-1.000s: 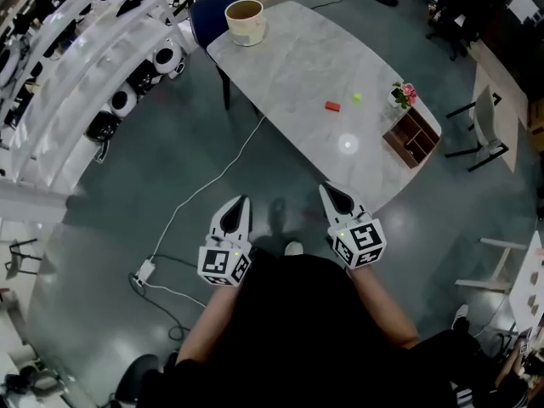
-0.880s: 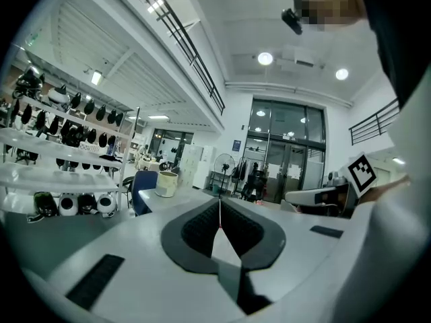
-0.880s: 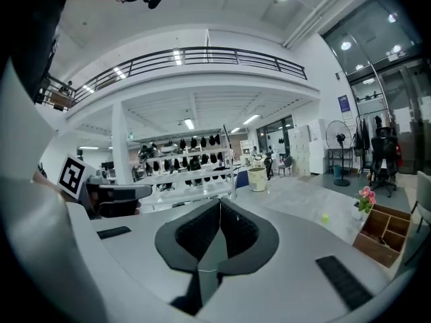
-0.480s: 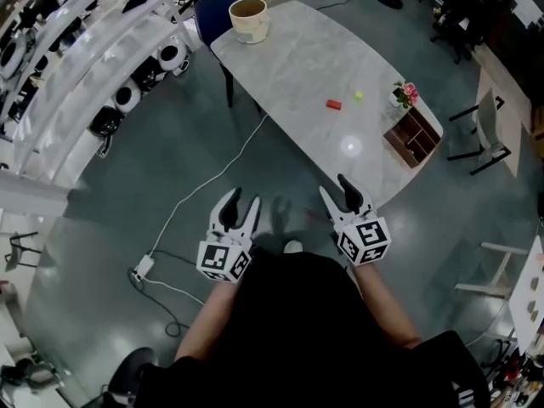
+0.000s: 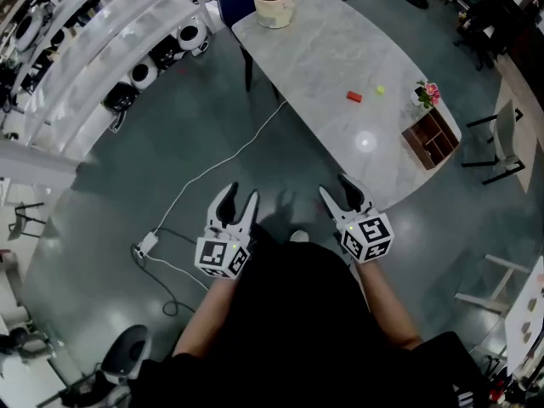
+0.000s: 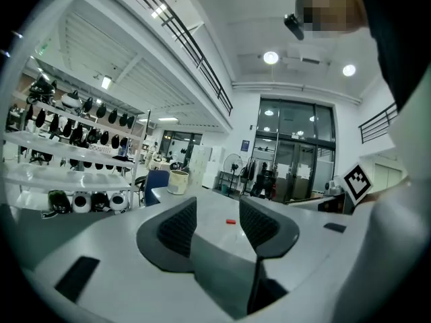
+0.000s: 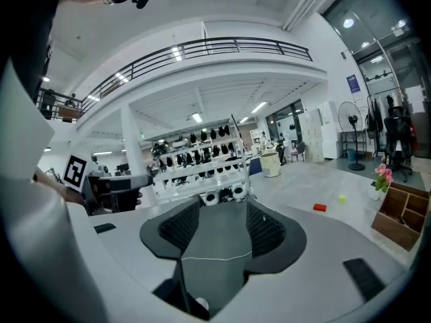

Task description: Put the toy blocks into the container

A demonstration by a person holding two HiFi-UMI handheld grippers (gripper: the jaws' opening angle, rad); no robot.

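Red block (image 5: 354,97) and yellow block (image 5: 379,90) lie on the table (image 5: 323,49), well apart from the cream container (image 5: 274,5), while the left gripper (image 5: 236,195) and right gripper (image 5: 336,187), still short of the table, have just spread their jaws, both empty, apparently readying a first pick.

Bright and even all over, lit from above by round ceiling spots (image 6: 271,57) and by strip lights (image 7: 178,51) below the balcony rail (image 7: 222,44). In the head view, one round white glare patch on the pale tabletop (image 5: 365,140) and a dull sheen across the grey floor (image 5: 153,177). Only a soft, faint shadow (image 5: 285,204) on that floor, with blurred edges. Strongly fisheyed everywhere: shelves (image 5: 93,49) bowed at the head view's left edge, the rail curved in the right gripper view, black corners round both gripper views. Softest close to the lens in the gripper views, sharper in the middle distance, slightly smeared toward the rims.
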